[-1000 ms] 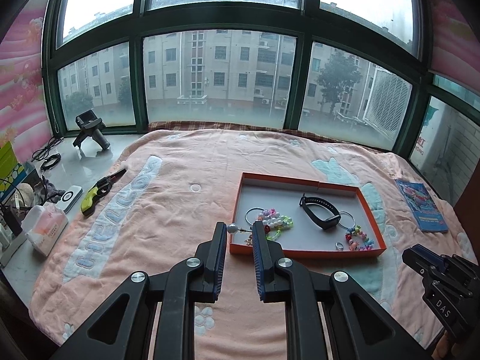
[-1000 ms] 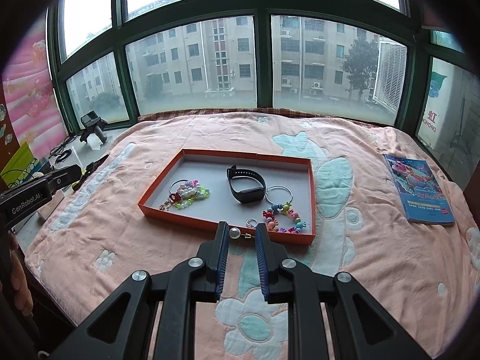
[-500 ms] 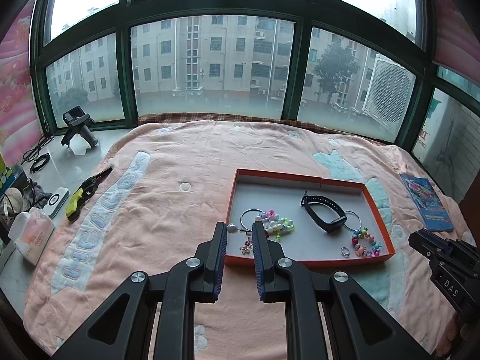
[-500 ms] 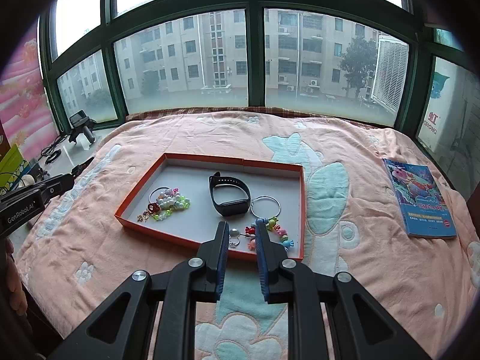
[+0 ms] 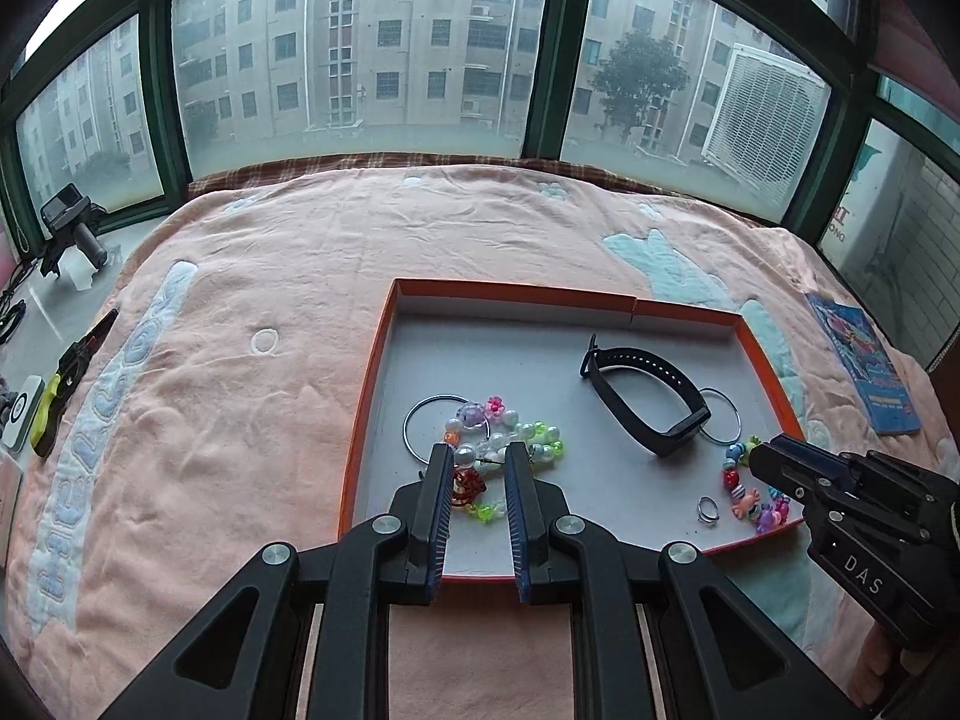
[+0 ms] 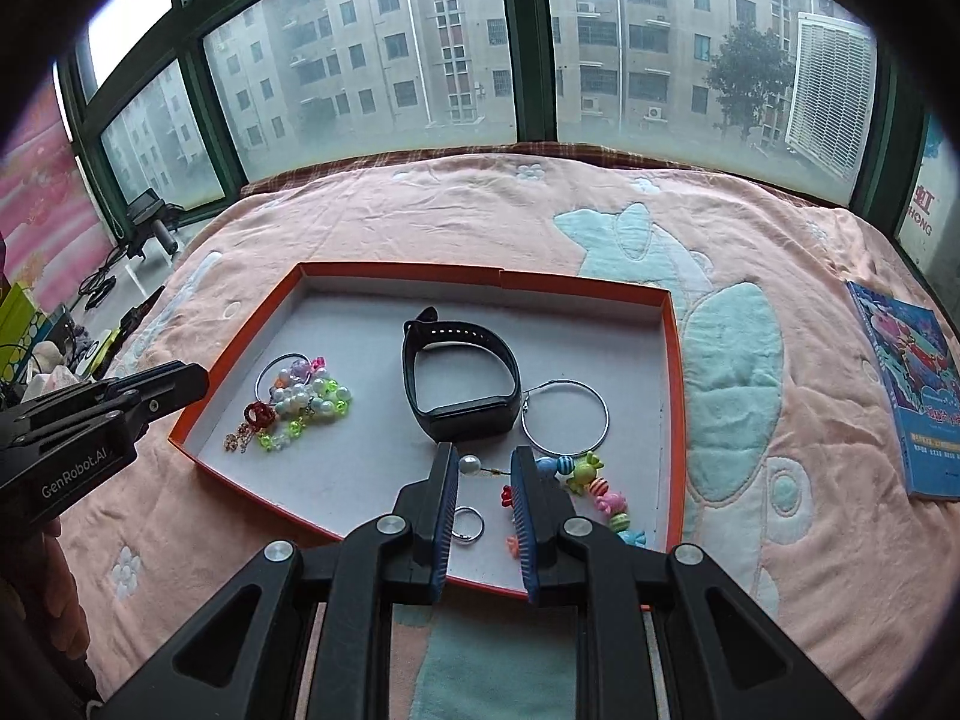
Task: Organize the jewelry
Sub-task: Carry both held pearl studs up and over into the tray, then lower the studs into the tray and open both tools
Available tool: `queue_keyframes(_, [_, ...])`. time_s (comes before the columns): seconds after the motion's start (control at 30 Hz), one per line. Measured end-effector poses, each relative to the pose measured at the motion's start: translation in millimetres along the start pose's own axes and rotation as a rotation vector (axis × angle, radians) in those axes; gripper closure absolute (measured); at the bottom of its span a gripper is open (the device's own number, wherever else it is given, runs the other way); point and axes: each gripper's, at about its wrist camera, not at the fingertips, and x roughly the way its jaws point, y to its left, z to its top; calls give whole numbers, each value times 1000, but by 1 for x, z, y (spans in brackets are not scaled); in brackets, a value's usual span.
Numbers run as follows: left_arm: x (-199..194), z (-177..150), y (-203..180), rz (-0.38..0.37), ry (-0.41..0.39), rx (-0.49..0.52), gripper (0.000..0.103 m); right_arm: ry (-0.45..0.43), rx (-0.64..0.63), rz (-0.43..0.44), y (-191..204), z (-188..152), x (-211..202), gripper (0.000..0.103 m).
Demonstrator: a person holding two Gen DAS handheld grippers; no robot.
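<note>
The orange tray [image 5: 510, 291] sat on the pink blanket [image 5: 240, 420]. The left claw [image 5: 478, 453] hung over the near left part of the tray. Its 2 fingers were close together and pinched a thin pin with a pearl on the end, the left pin [image 5: 465, 455], which reached across the small gap. Right under it lay a heap of bright beads [image 5: 528, 435] beside a thin metal hoop [image 5: 420, 426]. The right claw [image 6: 485, 456] hung over the near right part of the tray. It pinched another pearl pin, the right pin [image 6: 470, 465], the same way. A small ring [image 6: 467, 524] lay on the tray floor between its fingers, and a string of candy beads [image 6: 600, 486] lay just to the right. A black band [image 6: 459, 381] stood in the middle of the tray, touching a big wire hoop [image 6: 564, 418]. A blue book [image 6: 918, 396] lay on the blanket, well apart from the tray.
</note>
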Motion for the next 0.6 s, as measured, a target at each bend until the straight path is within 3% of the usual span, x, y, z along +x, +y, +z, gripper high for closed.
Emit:
queue_keyframes(0.5, [38, -5, -1, -10, 61, 13, 83, 60, 7, 32, 4, -2, 29, 82])
queue_keyframes(0.6, [38, -4, -1, -6, 67, 10, 78, 66, 9, 44, 5, -1, 30, 81])
